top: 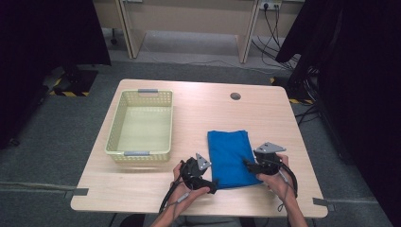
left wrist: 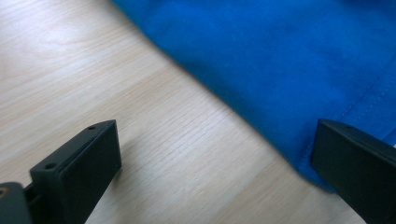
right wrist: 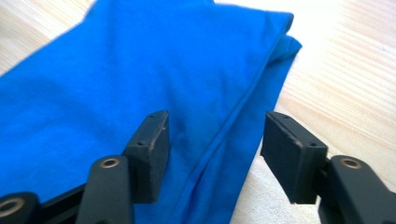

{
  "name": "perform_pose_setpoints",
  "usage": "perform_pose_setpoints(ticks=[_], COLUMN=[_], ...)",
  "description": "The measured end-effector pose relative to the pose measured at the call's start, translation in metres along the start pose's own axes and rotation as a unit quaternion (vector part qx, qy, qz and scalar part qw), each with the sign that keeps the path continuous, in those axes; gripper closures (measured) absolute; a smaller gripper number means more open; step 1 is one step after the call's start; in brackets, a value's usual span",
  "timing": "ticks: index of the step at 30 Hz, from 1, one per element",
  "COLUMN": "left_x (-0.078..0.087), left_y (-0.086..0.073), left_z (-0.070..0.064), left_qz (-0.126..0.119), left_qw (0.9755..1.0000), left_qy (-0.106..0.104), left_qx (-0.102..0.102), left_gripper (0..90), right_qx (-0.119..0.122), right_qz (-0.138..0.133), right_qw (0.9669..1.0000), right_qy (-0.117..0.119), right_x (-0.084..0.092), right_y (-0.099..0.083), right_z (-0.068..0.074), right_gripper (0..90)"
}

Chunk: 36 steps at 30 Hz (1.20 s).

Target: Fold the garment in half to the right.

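A folded blue cloth (top: 229, 156) lies flat on the wooden table (top: 265, 109), right of centre near the front edge. My left gripper (top: 208, 182) is at the cloth's near left corner. In the left gripper view its jaws stand wide open just above the wood, the gripper (left wrist: 215, 163) with the cloth's (left wrist: 280, 56) corner edge beside the right-hand jaw. My right gripper (top: 248, 164) is at the cloth's right edge. In the right gripper view the gripper (right wrist: 215, 147) is open, its jaws straddling the cloth's (right wrist: 140, 70) folded hem, not closed on it.
An empty pale yellow plastic basket (top: 113, 127) with grey handles stands on the table's left half. A round cable hole (top: 235, 96) sits near the far edge. Bare wood surrounds the cloth. Dark curtains flank the table and cables lie on the floor behind.
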<state>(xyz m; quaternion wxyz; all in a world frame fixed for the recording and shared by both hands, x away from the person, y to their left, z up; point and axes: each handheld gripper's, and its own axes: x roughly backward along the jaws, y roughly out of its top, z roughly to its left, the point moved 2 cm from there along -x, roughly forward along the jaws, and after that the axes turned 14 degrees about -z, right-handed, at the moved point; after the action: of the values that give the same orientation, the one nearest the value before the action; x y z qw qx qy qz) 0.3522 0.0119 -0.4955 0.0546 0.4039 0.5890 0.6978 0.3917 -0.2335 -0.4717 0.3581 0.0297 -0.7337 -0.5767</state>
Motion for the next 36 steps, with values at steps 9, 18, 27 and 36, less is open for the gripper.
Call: perform_pose_setpoints(ticks=[9,18,27,36], left_x=[0.013,0.034,0.048,0.059], left_y=[-0.003,-0.006,-0.020,-0.031], left_z=[0.007,0.020,0.035,0.043], left_qz=[-0.018,-0.029,-0.020,-0.008], left_qw=[0.9998,0.9994,0.9996,0.9998], left_qy=[-0.002,-0.010,0.002,0.011], left_qx=[0.001,0.017,0.021,0.012], left_gripper=[4.3,4.0,4.1,4.2], right_qx=[-0.003,-0.018,-0.031,-0.036], right_qz=[-0.008,0.007,0.004,0.001], right_qw=[0.9998,0.9996,0.9993,0.9990], right_qy=[0.017,0.021,0.018,0.028], right_x=[0.006,0.005,0.019,0.026], right_y=[0.003,-0.005,-0.012,-0.018], right_z=[0.010,0.021,0.019,0.021], right_gripper=[34.2,25.4,22.6,20.9])
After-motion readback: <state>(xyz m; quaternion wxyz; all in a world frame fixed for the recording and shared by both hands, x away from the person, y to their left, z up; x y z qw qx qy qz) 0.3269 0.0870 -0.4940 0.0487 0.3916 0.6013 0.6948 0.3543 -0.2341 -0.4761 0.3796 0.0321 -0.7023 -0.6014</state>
